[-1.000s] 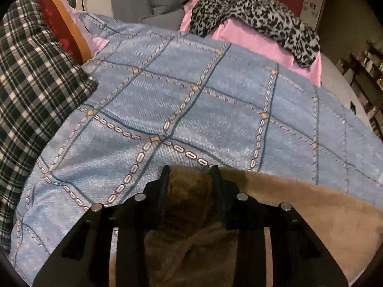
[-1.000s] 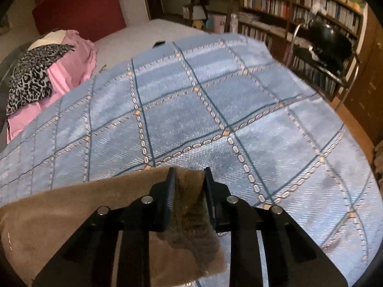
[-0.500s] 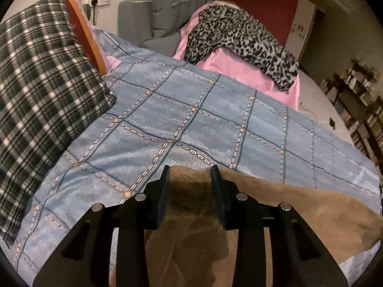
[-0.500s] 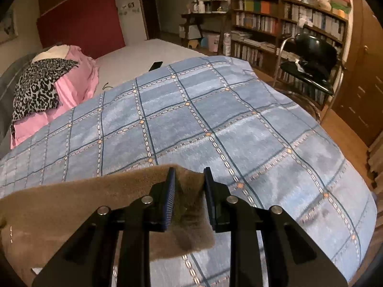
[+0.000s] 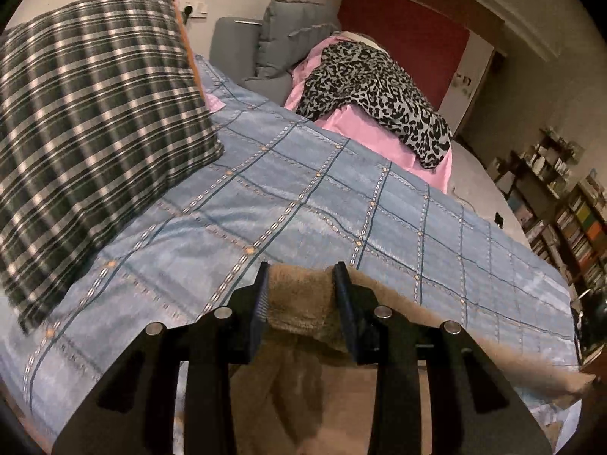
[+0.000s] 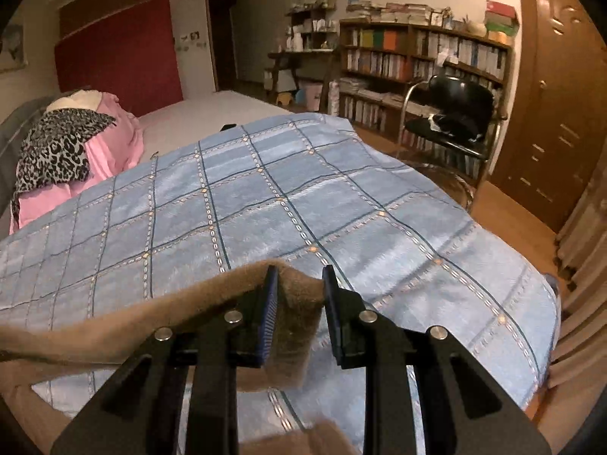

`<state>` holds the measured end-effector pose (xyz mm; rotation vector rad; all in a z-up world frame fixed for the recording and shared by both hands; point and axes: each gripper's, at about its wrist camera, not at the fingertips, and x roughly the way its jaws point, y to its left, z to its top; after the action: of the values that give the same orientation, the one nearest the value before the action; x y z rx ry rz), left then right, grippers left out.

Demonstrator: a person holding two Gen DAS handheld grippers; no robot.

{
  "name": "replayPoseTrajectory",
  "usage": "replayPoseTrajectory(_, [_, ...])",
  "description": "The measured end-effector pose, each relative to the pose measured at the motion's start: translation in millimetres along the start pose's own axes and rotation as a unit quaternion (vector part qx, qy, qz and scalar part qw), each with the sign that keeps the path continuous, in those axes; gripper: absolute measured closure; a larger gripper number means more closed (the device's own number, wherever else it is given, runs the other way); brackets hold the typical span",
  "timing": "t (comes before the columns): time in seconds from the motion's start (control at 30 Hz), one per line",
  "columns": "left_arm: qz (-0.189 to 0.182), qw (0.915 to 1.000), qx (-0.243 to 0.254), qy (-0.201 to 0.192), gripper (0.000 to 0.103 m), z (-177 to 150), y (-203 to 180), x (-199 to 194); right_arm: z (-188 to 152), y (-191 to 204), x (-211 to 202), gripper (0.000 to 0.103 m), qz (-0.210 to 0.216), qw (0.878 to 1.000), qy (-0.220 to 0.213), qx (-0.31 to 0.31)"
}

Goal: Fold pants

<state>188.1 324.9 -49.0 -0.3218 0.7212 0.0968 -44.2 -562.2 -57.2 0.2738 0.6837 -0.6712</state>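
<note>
The brown fleece pants [image 5: 303,303] hang between my two grippers above the blue checked bedspread [image 5: 322,204]. My left gripper [image 5: 301,284] is shut on one end of the pants' edge, the cloth bunched between its fingers. My right gripper [image 6: 297,288] is shut on the other end of the pants [image 6: 296,303]. The edge stretches off to the left in the right wrist view and droops below. More brown cloth lies at the bottom of that view [image 6: 303,440].
A plaid pillow [image 5: 87,121] leans at the left. A pink cloth with a leopard-print garment [image 5: 375,87] lies at the bed's far side. A black chair [image 6: 451,117] and bookshelves [image 6: 417,53] stand past the bed's right edge [image 6: 546,288].
Both grippers have risen with the pants, lifting the cloth off the bedspread. The views now look higher across the bed and the room.
</note>
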Motion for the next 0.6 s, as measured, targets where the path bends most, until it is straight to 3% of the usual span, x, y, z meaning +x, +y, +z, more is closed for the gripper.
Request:
replayPoseTrajectory(0.3, [-0.005, 0.9993, -0.036, -0.008, 0.069, -48, 43, -54, -62, -47, -61, 0.08, 0.0, 0.999, -0.013, 0.034])
replayPoseTrajectory(0.53, [0.002, 0.9977, -0.068, -0.001, 0.069, -72, 72, -70, -111, -73, -91, 0.08, -0.015, 0.999, -0.007, 0.051])
replayPoseTrajectory(0.6, [0.007, 0.9974, -0.071, -0.007, 0.069, -77, 77, -75, -124, -78, -102, 0.09, -0.053, 0.998, -0.016, 0.04])
